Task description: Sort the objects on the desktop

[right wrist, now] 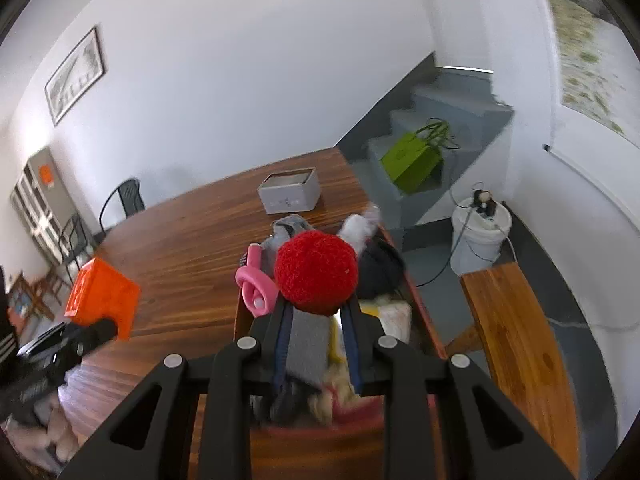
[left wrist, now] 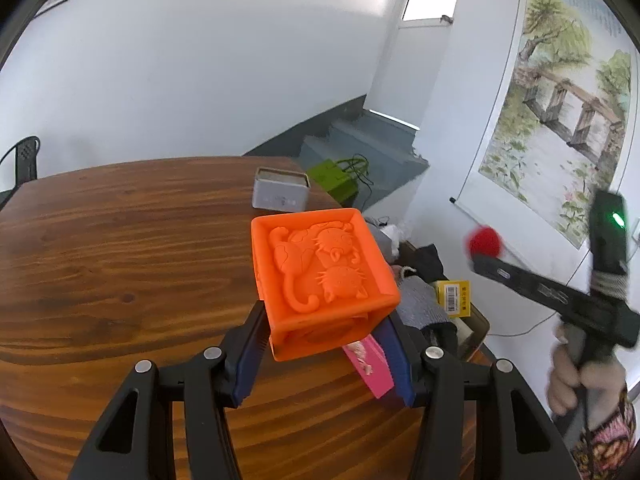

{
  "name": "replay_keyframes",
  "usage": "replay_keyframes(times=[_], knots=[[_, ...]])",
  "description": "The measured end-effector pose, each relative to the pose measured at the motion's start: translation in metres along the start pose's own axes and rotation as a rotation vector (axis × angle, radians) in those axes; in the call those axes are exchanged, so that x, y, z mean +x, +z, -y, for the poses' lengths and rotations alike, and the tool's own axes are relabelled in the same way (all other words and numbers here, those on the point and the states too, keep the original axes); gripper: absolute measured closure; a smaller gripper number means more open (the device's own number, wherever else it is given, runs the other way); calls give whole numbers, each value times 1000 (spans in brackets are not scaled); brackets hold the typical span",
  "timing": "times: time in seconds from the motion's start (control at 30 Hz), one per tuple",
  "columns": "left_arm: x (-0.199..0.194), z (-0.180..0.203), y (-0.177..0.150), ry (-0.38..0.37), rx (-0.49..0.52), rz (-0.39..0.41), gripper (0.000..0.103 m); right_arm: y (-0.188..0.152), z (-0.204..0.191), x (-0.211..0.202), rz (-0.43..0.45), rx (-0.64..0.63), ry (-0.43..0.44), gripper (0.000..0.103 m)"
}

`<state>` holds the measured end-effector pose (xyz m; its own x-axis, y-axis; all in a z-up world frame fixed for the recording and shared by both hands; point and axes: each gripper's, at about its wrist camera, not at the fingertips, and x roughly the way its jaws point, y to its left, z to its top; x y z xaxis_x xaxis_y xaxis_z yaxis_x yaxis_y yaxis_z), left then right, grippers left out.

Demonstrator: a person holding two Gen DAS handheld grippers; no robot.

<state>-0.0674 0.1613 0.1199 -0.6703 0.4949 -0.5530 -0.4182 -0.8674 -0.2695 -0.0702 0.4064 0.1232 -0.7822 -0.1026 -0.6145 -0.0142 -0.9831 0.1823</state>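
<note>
Where the left view misses it, white bucket (right wrist: 480,240); left tool (left wrist: 324,344) grasping orange block (left wrist: 320,276), right tool (right wrist: 316,312) grasping red ball (right wrist: 316,272)

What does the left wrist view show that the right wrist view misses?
Only left wrist: the cat relief on the orange cube in the left hand-held gripper, a yellow box, and a hand on the right hand-held gripper. Only right wrist: white bucket, bench, pink scissors. Both: red ball, white tin, green bag, table.
</note>
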Motion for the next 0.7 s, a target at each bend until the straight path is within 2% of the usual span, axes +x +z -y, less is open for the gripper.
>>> replay_keyframes(times=[0.1,0.17,0.2,0.23,0.33,0.43,0.53,0.7], knots=[[6,0,-5,4,1,-16,48,10,0,36,-35,-24,-18,71],[14,3,-7,7,5,-27,48,13,3,56,-58,-22,-36,57],[16,4,-8,7,7,-33,48,11,8,60,-55,-3,-35,44],[19,5,-9,5,10,-38,48,8,13,61,-47,20,-29,36],[27,14,-9,-2,30,-42,48,0,27,53,5,93,11,25],[34,26,-8,-20,46,-44,48,-11,41,28,136,185,10,21],[38,39,-8,-44,61,-44,47,-18,57,11,231,272,-71,20],[47,59,-10,-78,84,-53,47,-27,67,-6,318,315,-203,20]])
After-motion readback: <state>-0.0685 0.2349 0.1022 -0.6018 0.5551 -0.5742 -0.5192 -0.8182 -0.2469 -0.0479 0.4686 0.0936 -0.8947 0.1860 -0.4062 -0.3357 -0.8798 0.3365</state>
